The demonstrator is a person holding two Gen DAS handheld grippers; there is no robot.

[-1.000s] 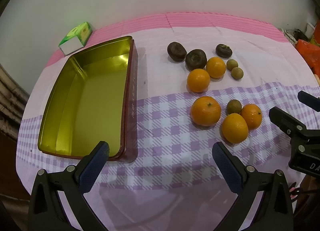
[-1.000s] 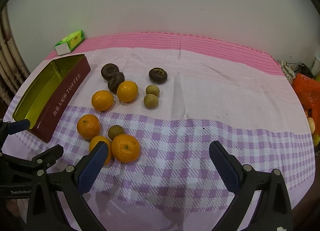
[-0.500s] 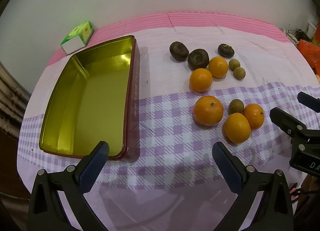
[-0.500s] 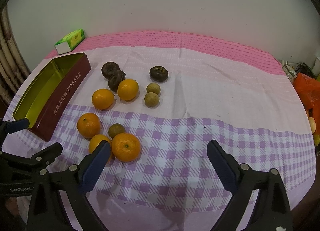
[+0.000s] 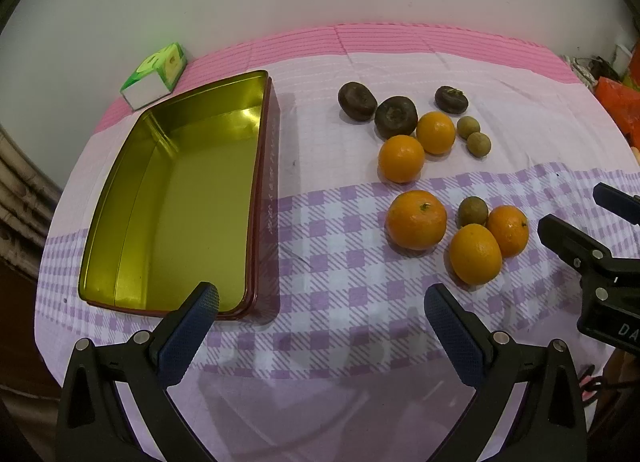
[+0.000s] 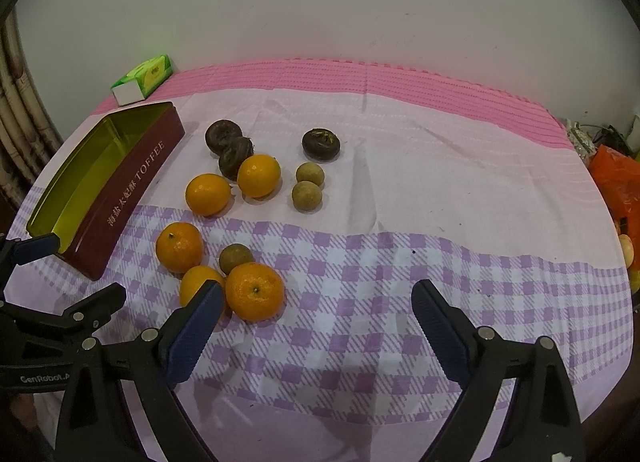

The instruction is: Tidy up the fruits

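Five oranges on the checked and pink cloth, right of the open gold-lined tin; three nearest, clustered with a small brownish fruit. In the right wrist view, one near orange partly hidden behind a blue finger pad. Farther back, three dark wrinkled fruits, kind hard to make out, and two more small brown ones. Left gripper spread wide, holding nothing, low over the cloth's near edge. Right gripper likewise gaping, empty. Green box beyond the tin. Orange bag cut off at the right edge.
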